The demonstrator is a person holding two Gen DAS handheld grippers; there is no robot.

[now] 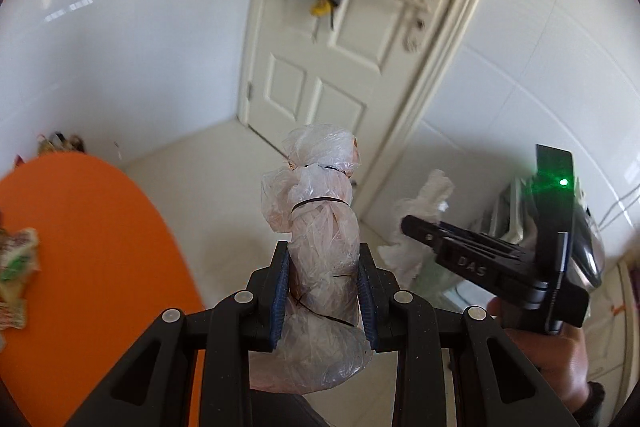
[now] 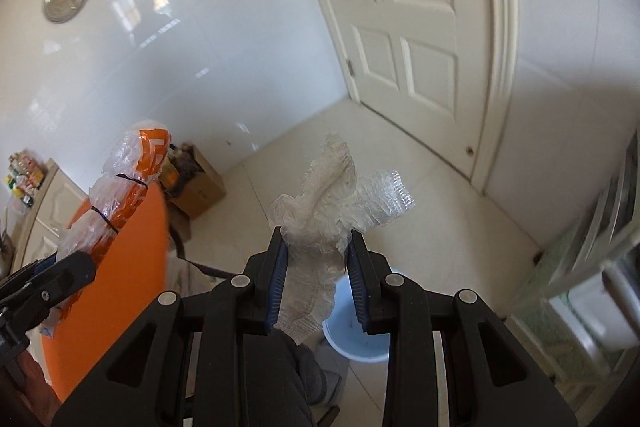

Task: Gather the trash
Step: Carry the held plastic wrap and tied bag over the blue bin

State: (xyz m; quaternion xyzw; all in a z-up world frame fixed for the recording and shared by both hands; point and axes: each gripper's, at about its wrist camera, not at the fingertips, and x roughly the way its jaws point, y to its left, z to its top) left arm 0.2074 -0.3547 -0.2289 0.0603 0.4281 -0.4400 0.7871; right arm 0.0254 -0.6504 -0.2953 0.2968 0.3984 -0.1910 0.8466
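Note:
My left gripper (image 1: 323, 259) is shut on a long clear plastic bundle (image 1: 320, 227) tied with black bands, held up in the air; it also shows in the right wrist view (image 2: 116, 195), with orange inside. My right gripper (image 2: 316, 247) is shut on a crumpled clear plastic wrapper (image 2: 332, 199), held above a light blue bin (image 2: 356, 331) on the floor. The right gripper also shows in the left wrist view (image 1: 412, 223), with the wrapper (image 1: 424, 203) at its tip. A crumpled printed wrapper (image 1: 16, 279) lies on the orange table (image 1: 88, 247).
A white door (image 1: 340, 39) with hanging clothes stands ahead. A cardboard box (image 2: 200, 187) sits on the floor by the wall behind the orange table (image 2: 128, 287). A glass shelf unit (image 2: 592, 267) is at the right. A white cabinet (image 2: 44, 211) is at the left.

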